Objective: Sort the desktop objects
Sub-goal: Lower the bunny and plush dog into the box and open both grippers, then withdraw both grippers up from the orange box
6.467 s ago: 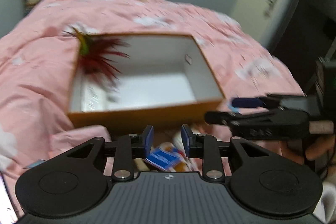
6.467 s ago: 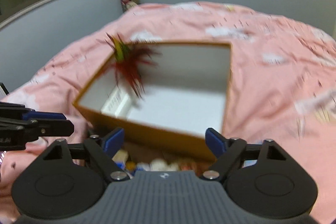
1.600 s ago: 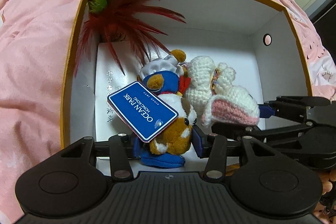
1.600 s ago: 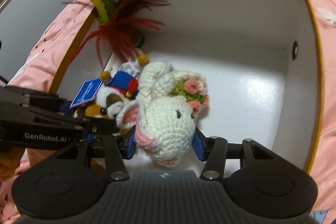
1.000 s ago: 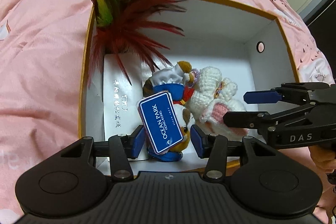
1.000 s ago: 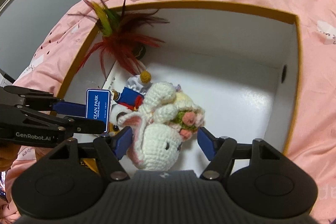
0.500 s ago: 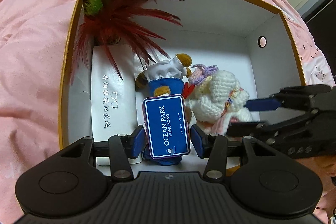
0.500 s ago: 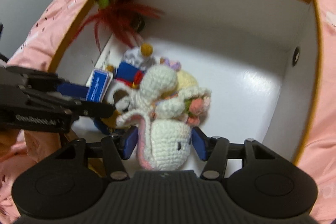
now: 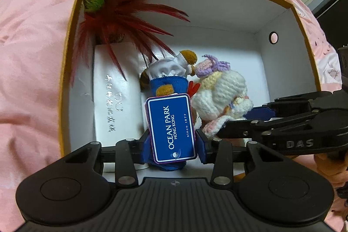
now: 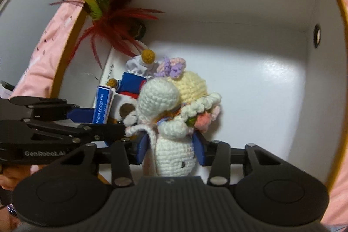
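Closing inside the white box (image 9: 282, 71), the left gripper (image 9: 174, 143) is pressed, seemingly, on the tagged bear (image 9: 167, 82); the right gripper (image 10: 171, 150) is clamped on the crochet rabbit (image 10: 171, 151).

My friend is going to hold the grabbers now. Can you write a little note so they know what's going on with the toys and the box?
Left gripper: jaws closing around the plush bear with the blue Ocean Park tag, low inside the box.
Right gripper: jaws closing around the white crochet bunny, right beside the bear.
Also in the box: feather toy in the far left corner, flat white packet along the left wall.
Done: both toys are in the box.
Left: check both sit steady, then lift the grippers out.
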Tool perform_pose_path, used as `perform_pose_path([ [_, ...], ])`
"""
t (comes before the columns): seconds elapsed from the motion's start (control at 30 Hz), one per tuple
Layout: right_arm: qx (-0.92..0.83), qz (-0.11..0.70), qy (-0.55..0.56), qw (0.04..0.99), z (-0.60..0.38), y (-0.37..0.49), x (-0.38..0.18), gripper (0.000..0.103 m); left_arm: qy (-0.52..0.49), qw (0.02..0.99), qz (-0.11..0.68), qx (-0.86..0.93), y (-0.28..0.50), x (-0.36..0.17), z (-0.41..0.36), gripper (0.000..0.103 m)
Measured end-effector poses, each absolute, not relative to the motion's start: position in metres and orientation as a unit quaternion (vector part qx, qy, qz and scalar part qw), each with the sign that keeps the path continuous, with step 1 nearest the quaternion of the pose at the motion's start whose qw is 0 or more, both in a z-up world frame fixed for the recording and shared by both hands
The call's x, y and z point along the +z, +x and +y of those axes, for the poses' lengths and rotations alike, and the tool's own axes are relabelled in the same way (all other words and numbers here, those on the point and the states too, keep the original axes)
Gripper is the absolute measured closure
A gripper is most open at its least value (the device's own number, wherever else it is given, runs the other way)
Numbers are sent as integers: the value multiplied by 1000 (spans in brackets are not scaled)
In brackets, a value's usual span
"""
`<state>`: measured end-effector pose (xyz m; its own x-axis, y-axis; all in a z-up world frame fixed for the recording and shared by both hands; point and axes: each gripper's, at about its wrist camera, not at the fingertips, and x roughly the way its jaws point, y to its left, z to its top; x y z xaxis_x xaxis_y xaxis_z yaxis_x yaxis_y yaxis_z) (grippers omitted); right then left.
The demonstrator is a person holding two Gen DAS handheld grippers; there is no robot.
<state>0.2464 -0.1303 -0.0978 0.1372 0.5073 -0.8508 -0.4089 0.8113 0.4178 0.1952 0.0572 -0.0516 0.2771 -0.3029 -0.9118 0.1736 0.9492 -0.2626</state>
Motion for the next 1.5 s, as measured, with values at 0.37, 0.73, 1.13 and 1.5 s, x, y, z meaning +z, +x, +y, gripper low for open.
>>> perform_pose_path([
  [0.37, 290, 589, 45, 753, -119, 247, -109, 58, -40, 797, 584, -148, 194, -54, 53, 56],
  [0.73, 287, 547, 7, 786, -124, 230, -82, 44, -60, 821, 549, -142, 171, -26, 59, 55],
  [1.13, 332, 402, 9, 853, -144, 169, -19, 43, -56, 867, 477, -131, 116, 34, 63, 55],
  [1.5, 370, 371, -3, 852, -136, 106, -13, 53, -56, 879, 464, -97, 46, 37, 72, 55],
])
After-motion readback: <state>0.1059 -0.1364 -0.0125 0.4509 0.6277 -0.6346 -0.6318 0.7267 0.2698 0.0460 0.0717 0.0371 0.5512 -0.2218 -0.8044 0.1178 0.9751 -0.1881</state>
